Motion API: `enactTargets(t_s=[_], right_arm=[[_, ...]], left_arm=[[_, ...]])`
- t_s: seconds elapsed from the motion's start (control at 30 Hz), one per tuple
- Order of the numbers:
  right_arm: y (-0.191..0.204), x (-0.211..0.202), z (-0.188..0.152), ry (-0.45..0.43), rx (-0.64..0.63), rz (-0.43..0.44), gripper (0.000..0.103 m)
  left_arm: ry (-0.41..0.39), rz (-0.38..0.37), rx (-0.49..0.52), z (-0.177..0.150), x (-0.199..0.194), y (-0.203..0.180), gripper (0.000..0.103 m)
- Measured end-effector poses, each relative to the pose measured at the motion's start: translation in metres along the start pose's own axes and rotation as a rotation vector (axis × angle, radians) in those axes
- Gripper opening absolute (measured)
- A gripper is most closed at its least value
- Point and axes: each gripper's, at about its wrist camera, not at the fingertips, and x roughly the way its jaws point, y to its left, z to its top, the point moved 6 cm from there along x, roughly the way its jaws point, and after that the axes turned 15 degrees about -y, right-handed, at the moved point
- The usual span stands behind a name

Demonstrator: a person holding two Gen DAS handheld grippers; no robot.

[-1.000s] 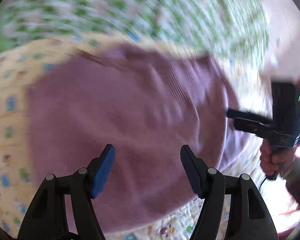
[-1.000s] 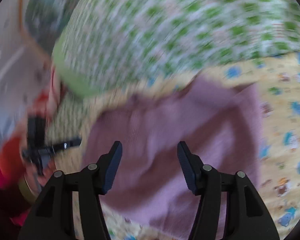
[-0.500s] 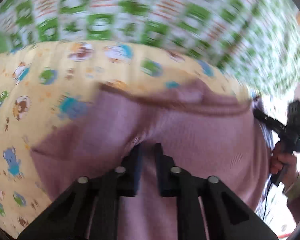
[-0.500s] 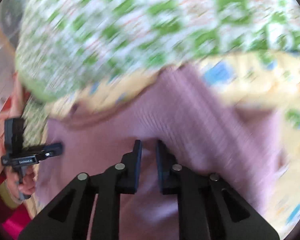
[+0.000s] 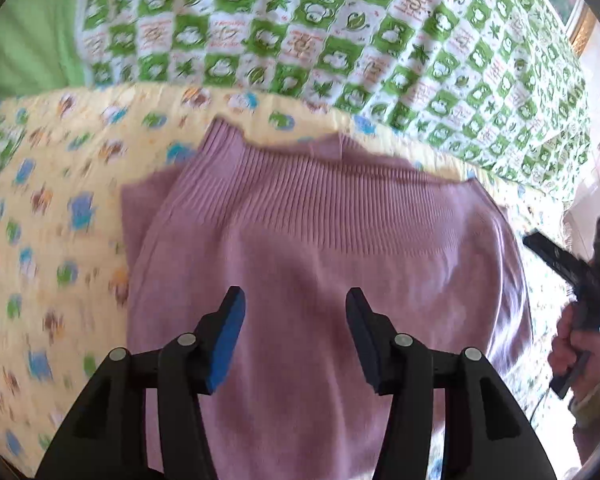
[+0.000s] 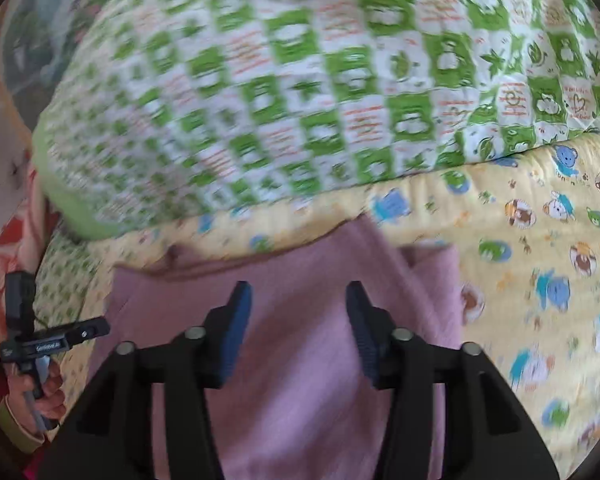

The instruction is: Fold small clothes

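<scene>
A mauve knitted garment (image 5: 320,240) lies folded over on a yellow quilt (image 5: 52,208) printed with cartoon animals, its ribbed hem at the far edge. My left gripper (image 5: 295,304) hovers above the garment's middle; its jaws are opening and nothing is between them. In the right wrist view the same garment (image 6: 300,360) fills the lower centre. My right gripper (image 6: 299,300) hangs over it, jaws opening, with no cloth between the pads. Each gripper also shows in the other's view, held by a hand: the right gripper (image 5: 572,268) and the left gripper (image 6: 60,332).
A green and white checked quilt (image 5: 340,32) is heaped behind the garment, its edge lying on the yellow quilt (image 6: 540,260). A person's hand (image 5: 572,340) and a hand with a red sleeve (image 6: 24,392) sit at the frame edges.
Both grippers shut on the mauve fabric and carried it toward the far edge, then let go. They now stand apart above the folded garment, pulled back a little.
</scene>
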Motion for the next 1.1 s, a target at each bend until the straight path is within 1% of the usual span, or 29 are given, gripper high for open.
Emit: enactTargets(t_s=[0.03, 0.1, 0.13, 0.2, 0.23, 0.27, 0.3, 0.33, 0.37, 0.4, 0.43, 0.47, 0.5, 0.57, 0.6, 0.67, 0.73, 0.8, 0.83, 0.87, 0.9, 0.93, 0.97, 1.0, 1.03, 1.07, 1.1], right_arm=[[0.007, -0.004, -0.010, 0.018, -0.006, 0.011, 0.057], [0.016, -0.008, -0.040, 0.100, -0.031, 0.019, 0.057], [0.016, -0.008, -0.057, 0.151, -0.049, 0.009, 0.057], [0.007, -0.010, -0.080, 0.223, -0.065, -0.033, 0.057], [0.001, -0.011, -0.087, 0.244, -0.086, -0.068, 0.057], [-0.010, -0.013, -0.094, 0.259, -0.144, -0.135, 0.057], [-0.015, -0.013, -0.097, 0.253, -0.180, -0.167, 0.055], [-0.023, -0.019, -0.095, 0.230, -0.203, -0.197, 0.055], [-0.037, -0.023, -0.093, 0.223, -0.245, -0.292, 0.055], [-0.046, -0.026, -0.090, 0.226, -0.259, -0.342, 0.056], [-0.053, -0.031, -0.087, 0.219, -0.222, -0.333, 0.056], [-0.057, -0.034, -0.084, 0.214, -0.159, -0.310, 0.056], [-0.061, -0.037, -0.080, 0.217, -0.107, -0.311, 0.058], [-0.065, -0.046, -0.074, 0.198, -0.075, -0.317, 0.058], [-0.061, -0.050, -0.068, 0.172, -0.058, -0.299, 0.058], [-0.044, -0.053, -0.058, 0.130, -0.019, -0.227, 0.058], [-0.030, -0.049, -0.052, 0.108, -0.013, -0.181, 0.058], [-0.011, -0.042, -0.048, 0.107, -0.004, -0.110, 0.058], [0.000, -0.038, -0.050, 0.114, 0.001, -0.077, 0.058], [0.012, -0.029, -0.050, 0.126, 0.005, -0.040, 0.058], [0.027, -0.014, -0.050, 0.145, 0.008, 0.009, 0.058], [0.038, -0.008, -0.051, 0.159, 0.006, 0.040, 0.058], [0.051, 0.008, -0.054, 0.182, -0.005, 0.086, 0.058], [0.068, 0.023, -0.058, 0.210, -0.025, 0.136, 0.058], [0.083, 0.030, -0.062, 0.234, -0.042, 0.169, 0.058], [0.099, 0.048, -0.066, 0.264, -0.052, 0.215, 0.058], [0.106, 0.059, -0.069, 0.282, -0.058, 0.233, 0.058]], left_arm=[[0.002, 0.019, 0.005, -0.005, 0.001, 0.002, 0.053], [0.019, 0.070, -0.015, -0.009, 0.013, 0.014, 0.053], [0.018, 0.092, -0.023, -0.007, 0.017, 0.024, 0.053], [0.026, 0.168, -0.030, 0.000, 0.030, 0.048, 0.053], [0.036, 0.191, -0.044, 0.000, 0.032, 0.061, 0.053], [0.055, 0.192, -0.073, -0.001, 0.037, 0.073, 0.051], [0.082, 0.171, -0.115, -0.002, 0.043, 0.083, 0.050], [0.083, 0.158, -0.131, -0.001, 0.043, 0.086, 0.049], [0.082, 0.153, -0.130, 0.000, 0.040, 0.086, 0.048], [0.085, 0.159, -0.109, -0.001, 0.035, 0.084, 0.048], [0.086, 0.168, -0.099, -0.002, 0.029, 0.081, 0.046], [0.082, 0.178, -0.095, -0.003, 0.021, 0.079, 0.048], [0.074, 0.186, -0.098, -0.006, 0.009, 0.077, 0.049], [0.063, 0.169, -0.116, -0.008, -0.007, 0.070, 0.051], [0.058, 0.155, -0.131, -0.013, -0.018, 0.066, 0.051], [0.052, 0.131, -0.150, -0.025, -0.038, 0.054, 0.052], [0.052, 0.104, -0.160, -0.039, -0.055, 0.037, 0.053], [0.062, 0.044, -0.195, -0.052, -0.065, 0.022, 0.058], [0.079, -0.006, -0.217, -0.058, -0.068, 0.012, 0.061], [0.094, -0.031, -0.221, -0.064, -0.069, 0.003, 0.061], [0.105, -0.040, -0.208, -0.071, -0.070, -0.005, 0.062], [0.115, -0.035, -0.185, -0.077, -0.069, -0.013, 0.063], [0.123, -0.020, -0.173, -0.083, -0.066, -0.016, 0.063], [0.129, -0.015, -0.179, -0.087, -0.064, -0.018, 0.063], [0.140, -0.027, -0.200, -0.091, -0.059, -0.019, 0.063], [0.145, -0.030, -0.216, -0.092, -0.054, -0.018, 0.063], [0.148, -0.014, -0.222, -0.095, -0.050, -0.014, 0.063]])
